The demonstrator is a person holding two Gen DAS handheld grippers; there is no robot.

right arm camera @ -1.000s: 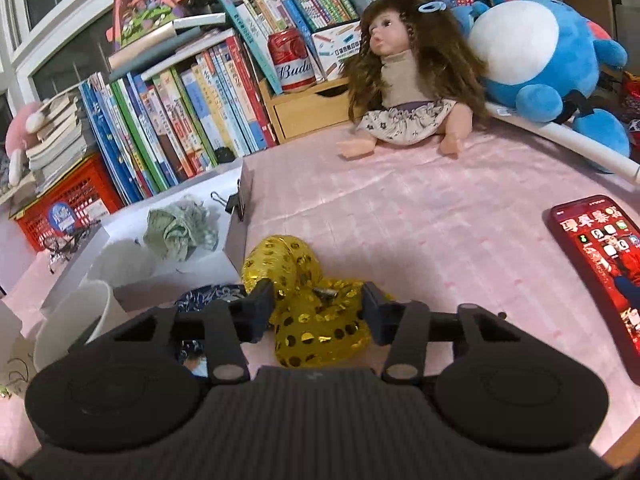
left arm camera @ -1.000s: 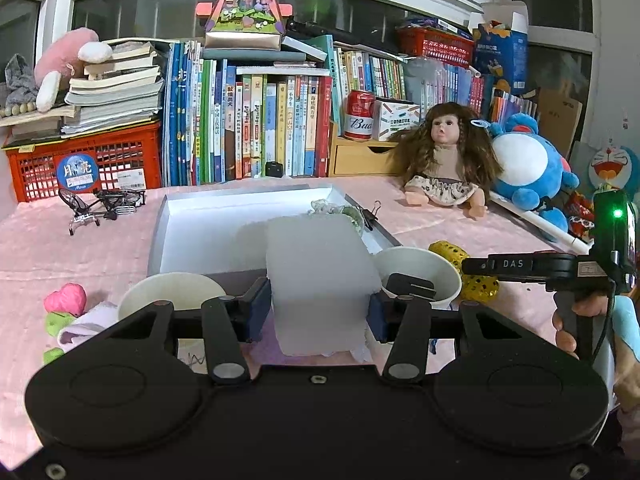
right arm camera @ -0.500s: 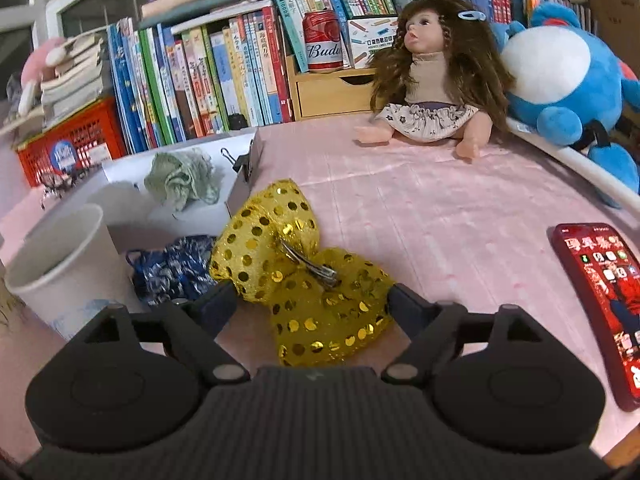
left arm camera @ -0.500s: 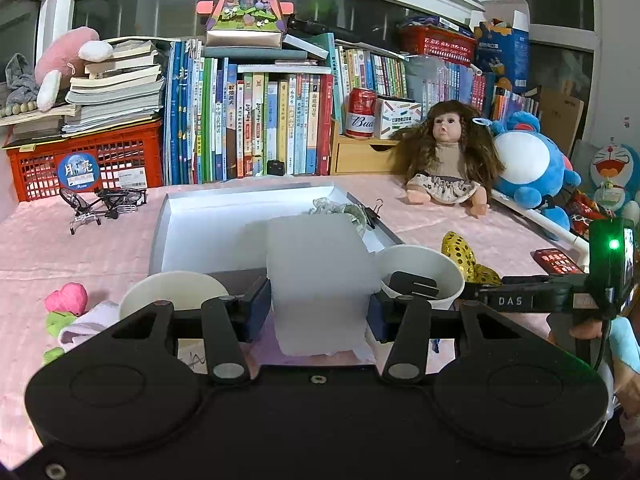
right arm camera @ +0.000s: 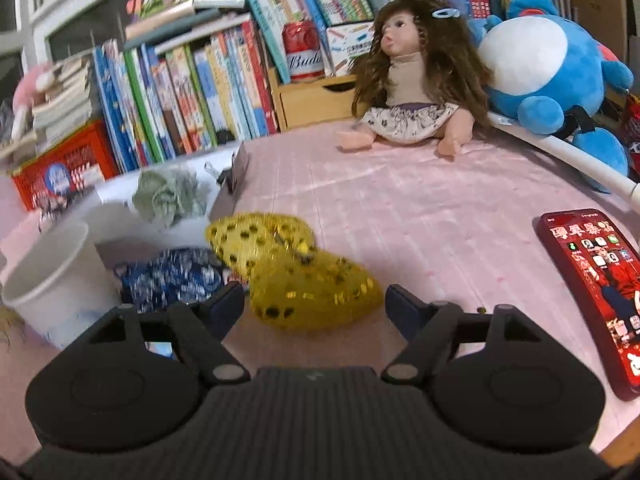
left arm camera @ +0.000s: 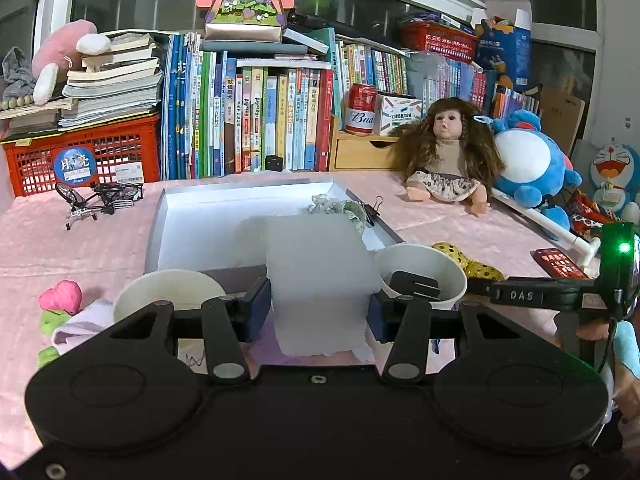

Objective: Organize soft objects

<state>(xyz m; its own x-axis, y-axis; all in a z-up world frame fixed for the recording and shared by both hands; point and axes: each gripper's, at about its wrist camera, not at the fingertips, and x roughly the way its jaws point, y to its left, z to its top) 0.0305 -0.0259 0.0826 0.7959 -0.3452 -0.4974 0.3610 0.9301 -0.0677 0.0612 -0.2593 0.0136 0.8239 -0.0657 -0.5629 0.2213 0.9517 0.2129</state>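
Observation:
My left gripper [left arm camera: 318,308] is shut on a white foam block [left arm camera: 316,264], held upright in front of the white tray [left arm camera: 200,232]. A green scrunchie [left arm camera: 340,208] lies in the tray's far right corner. In the right wrist view a yellow sequined bow [right arm camera: 296,276] lies on the pink cloth, its near half between the jaws of my right gripper [right arm camera: 314,304]. Those jaws are closing and stand wide, with neither pad touching the bow. A blue patterned scrunchie [right arm camera: 168,276] lies just left of the bow.
Two white paper cups [left arm camera: 420,264] [left arm camera: 168,288] stand at the tray's near edge. A red phone [right arm camera: 596,276] lies to the right. A doll [right arm camera: 412,92], a blue plush [right arm camera: 540,64], books and a red crate line the back. A pink heart [left arm camera: 62,296] lies at left.
My right gripper was shut on the yellow bow and has let it go, its jaws springing wide. The bow now lies on the cloth. The left gripper and foam block have not moved.

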